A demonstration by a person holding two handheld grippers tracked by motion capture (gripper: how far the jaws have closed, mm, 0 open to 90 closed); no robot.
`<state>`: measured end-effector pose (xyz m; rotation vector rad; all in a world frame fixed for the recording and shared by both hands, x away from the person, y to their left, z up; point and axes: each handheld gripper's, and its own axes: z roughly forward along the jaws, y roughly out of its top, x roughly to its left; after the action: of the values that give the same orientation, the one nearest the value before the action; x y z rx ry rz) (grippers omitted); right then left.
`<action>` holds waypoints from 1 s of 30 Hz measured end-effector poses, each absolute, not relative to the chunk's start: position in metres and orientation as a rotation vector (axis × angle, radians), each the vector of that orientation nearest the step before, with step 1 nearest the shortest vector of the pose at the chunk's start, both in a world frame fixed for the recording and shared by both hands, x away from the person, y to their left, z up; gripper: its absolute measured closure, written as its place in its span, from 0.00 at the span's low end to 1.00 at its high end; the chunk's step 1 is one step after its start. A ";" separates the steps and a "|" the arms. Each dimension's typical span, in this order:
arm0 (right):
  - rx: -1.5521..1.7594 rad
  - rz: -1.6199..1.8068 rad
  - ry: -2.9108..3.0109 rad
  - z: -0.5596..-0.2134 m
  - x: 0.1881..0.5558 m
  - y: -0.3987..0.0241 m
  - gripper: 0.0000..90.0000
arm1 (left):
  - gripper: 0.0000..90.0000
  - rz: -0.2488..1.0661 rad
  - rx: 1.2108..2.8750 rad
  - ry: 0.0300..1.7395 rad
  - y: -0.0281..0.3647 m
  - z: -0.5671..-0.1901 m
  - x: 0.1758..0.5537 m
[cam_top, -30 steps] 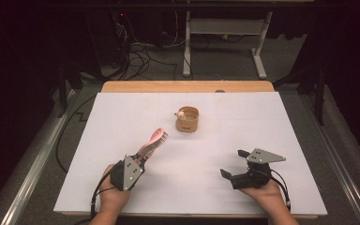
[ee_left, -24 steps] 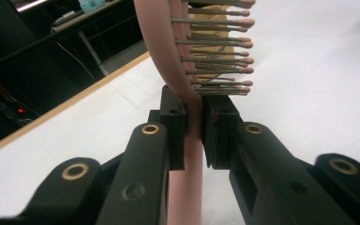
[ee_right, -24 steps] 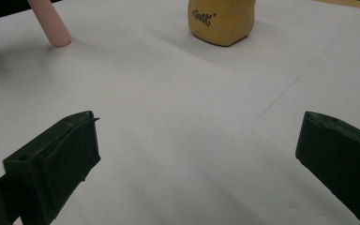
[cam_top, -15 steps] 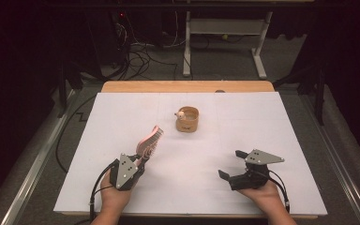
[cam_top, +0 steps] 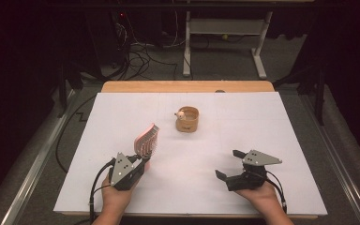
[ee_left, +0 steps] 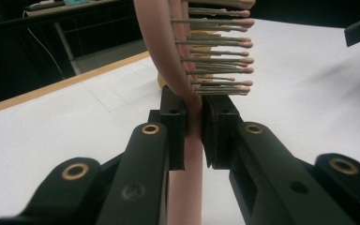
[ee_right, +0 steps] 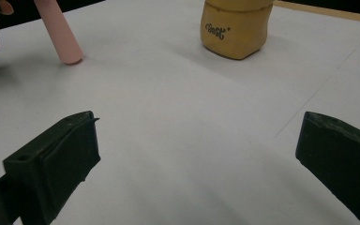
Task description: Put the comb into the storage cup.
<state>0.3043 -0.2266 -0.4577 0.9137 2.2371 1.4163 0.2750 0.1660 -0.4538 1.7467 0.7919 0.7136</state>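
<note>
Clamping a pink hairbrush (cam_top: pixel 146 142) by its handle, left tool (cam_top: pixel 138 165) at about seven o'clock on the bench (cam_top: pixel 122 112), pads pressed tight on both sides of the round pink stem. Seen in the left gripper view: hairbrush (ee_left: pixel 187 61) with a smooth, curved salmon-pink back, rows of thin grey pins with rounded pink tips sticking out sideways, handle passing down between the black pads. From above: brush head raised off the bench and tilted toward one o'clock, pins facing right. In the right gripper view: blunt rounded end of the handle (ee_right: pixel 58 30) touching or just above the white surface, cannot tell which. Holding nothing, right tool (cam_top: pixel 228 164) at about five o'clock, jaws spread wide, bare bench between them. Standing at the middle of the bench, toward twelve o'clock, well apart from both tools: small tan cup (cam_top: pixel 187 119) with dark lettering on its side.
</note>
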 end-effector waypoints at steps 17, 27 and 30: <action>0.831 1.549 2.158 -0.426 0.300 -0.179 0.00 | 0.88 0.695 1.764 0.790 0.150 -0.453 0.272; 0.773 1.611 2.139 -0.408 0.296 -0.145 0.00 | 0.88 0.691 1.776 0.775 0.140 -0.453 0.270; 0.766 1.624 2.135 -0.405 0.296 -0.137 0.00 | 0.88 0.689 1.776 0.777 0.139 -0.453 0.270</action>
<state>0.2957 -0.1372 -0.4049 0.7656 2.1355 1.6235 0.2697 0.1385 -0.4534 1.7758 0.7766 0.6888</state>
